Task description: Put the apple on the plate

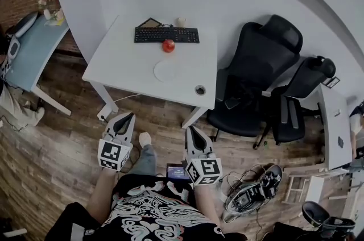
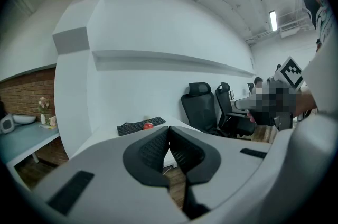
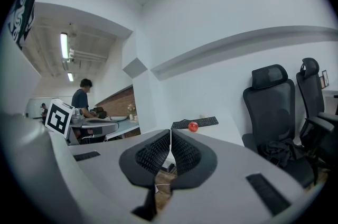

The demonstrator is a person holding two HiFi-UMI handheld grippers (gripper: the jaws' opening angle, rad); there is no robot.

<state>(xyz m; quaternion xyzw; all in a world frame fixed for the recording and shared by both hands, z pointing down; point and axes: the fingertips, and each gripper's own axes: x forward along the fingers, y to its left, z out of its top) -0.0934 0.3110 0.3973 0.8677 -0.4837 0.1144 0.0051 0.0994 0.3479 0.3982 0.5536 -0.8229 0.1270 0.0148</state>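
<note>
the left gripper (image 2: 168, 129) has its jaws pressed together with nothing between them. the right gripper (image 3: 170, 132) is the same, pads meeting and empty. both are held out over the wood floor (image 1: 68, 137), well short of the white table (image 1: 114, 61), and touch nothing. one red apple (image 1: 168, 45) sits on the table just in front of one black keyboard (image 1: 166, 35). one white plate (image 1: 169, 70) lies near the apple but apart from it, toward the table's near edge. two black office chairs (image 1: 256, 78) stand at the table's right.
</note>
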